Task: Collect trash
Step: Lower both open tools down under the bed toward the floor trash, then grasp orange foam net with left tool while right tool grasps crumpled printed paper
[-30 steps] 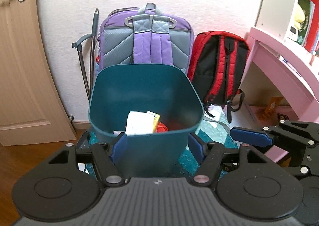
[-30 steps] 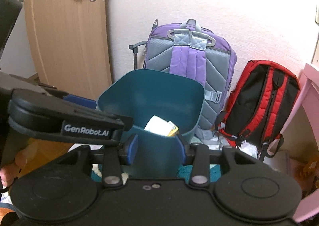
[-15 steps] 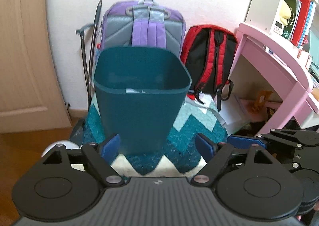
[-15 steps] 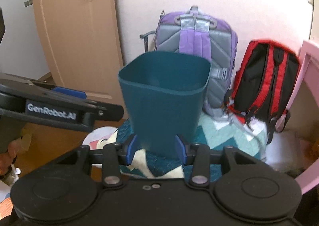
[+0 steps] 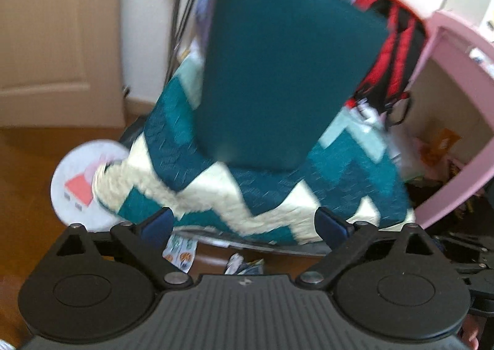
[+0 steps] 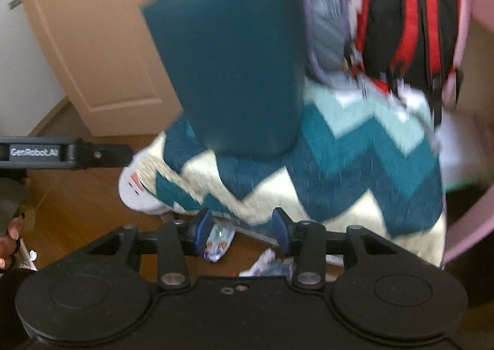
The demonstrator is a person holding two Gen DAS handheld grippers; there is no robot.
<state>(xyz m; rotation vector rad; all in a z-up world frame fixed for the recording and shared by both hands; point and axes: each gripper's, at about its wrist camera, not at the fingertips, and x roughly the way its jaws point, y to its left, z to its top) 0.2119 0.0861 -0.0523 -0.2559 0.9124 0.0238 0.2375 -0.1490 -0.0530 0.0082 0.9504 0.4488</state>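
On the wood floor (image 6: pixel 77 195) lay wrappers (image 6: pixel 217 240); left gripper (image 5: pixel 244 226) and right gripper (image 6: pixel 242 228) were opening, empty, angled down for them, the teal bin (image 5: pixel 278 72) waiting behind on the quilt (image 5: pixel 247 192)

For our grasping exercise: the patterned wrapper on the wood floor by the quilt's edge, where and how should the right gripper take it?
Grip the patterned wrapper across its crumpled middle, coming from above. It lies flat on the floor just ahead of the right gripper, whose opening jaws hold nothing, and the quilt overhangs behind it, probably blocking any approach from the far side.
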